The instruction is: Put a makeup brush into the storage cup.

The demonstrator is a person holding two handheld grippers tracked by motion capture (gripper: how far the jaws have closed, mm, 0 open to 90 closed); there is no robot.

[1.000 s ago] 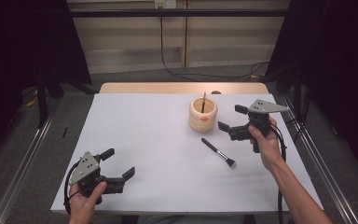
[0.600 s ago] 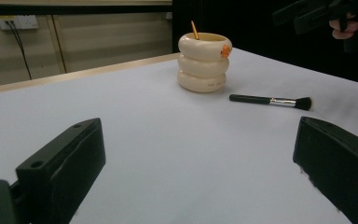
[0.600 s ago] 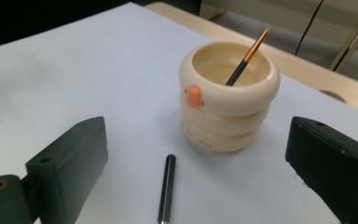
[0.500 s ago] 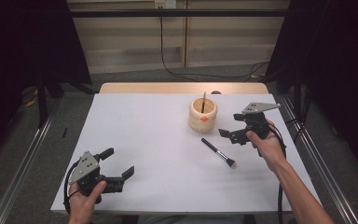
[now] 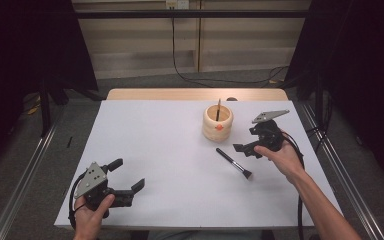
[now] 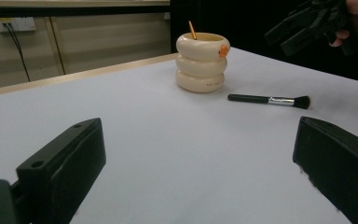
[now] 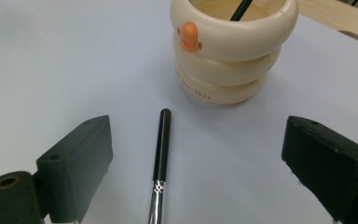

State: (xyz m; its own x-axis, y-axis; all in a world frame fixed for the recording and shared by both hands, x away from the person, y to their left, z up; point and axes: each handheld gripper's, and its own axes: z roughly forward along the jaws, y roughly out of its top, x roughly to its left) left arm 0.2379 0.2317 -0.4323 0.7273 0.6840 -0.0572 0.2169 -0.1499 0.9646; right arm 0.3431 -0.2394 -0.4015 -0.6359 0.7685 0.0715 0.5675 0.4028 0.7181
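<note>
The right hand-held gripper [image 5: 250, 146] hovered over the right part of the white desk [image 5: 155, 145], its jaws spread wide and holding nothing. In the right gripper view, the black-handled makeup brush with a silver ferrule [image 7: 160, 163] lay flat on the desk between those open jaws, untouched by either, its handle tip pointing towards the cream ribbed holder made of three stacked rings [image 7: 230, 51]. From the high view the brush [image 5: 234, 163] lay just to the near left of that gripper, bristles towards the near edge. The holder [image 5: 217, 123], bearing a small orange mark, stood just beyond the brush, with a thin dark stick [image 5: 218, 108] standing in it. The left hand-held gripper [image 5: 125, 184] sat at the near left corner, jaws likewise spread and empty, well apart from the brush.
</note>
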